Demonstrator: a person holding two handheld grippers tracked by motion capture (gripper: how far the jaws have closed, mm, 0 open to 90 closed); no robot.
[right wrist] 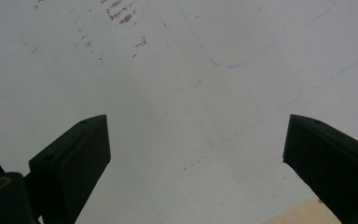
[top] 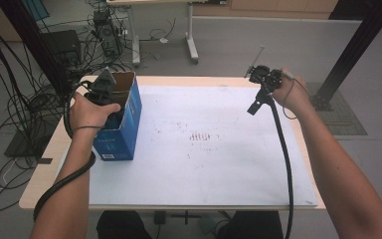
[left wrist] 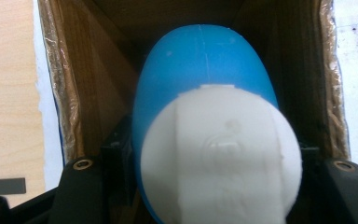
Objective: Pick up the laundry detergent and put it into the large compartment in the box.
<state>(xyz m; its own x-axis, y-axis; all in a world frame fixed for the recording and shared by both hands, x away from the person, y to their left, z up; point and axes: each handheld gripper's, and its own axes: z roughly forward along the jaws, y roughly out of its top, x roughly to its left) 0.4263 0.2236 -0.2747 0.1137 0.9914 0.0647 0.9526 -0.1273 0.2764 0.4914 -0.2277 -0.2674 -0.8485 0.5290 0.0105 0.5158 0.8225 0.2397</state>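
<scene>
At the left of the high view, the left gripper (top: 110,102) is holding a blue-and-white plastic bottle (left wrist: 209,135) inside the open blue cardboard box (top: 124,134); at upper right, the right gripper (top: 254,107) is hanging with fingers (right wrist: 77,161) wide open and empty over the white-covered tabletop (top: 204,149).

We find the box (top: 122,130) standing on the table (top: 204,164) at nine o'clock, a bottle (left wrist: 205,93) inside it; the right gripper (top: 253,107) sits at two o'clock.

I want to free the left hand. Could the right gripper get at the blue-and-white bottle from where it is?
Probably not directly: the bottle sits inside the cardboard box, clamped by the left gripper; the open right gripper hovers across the table.
</scene>
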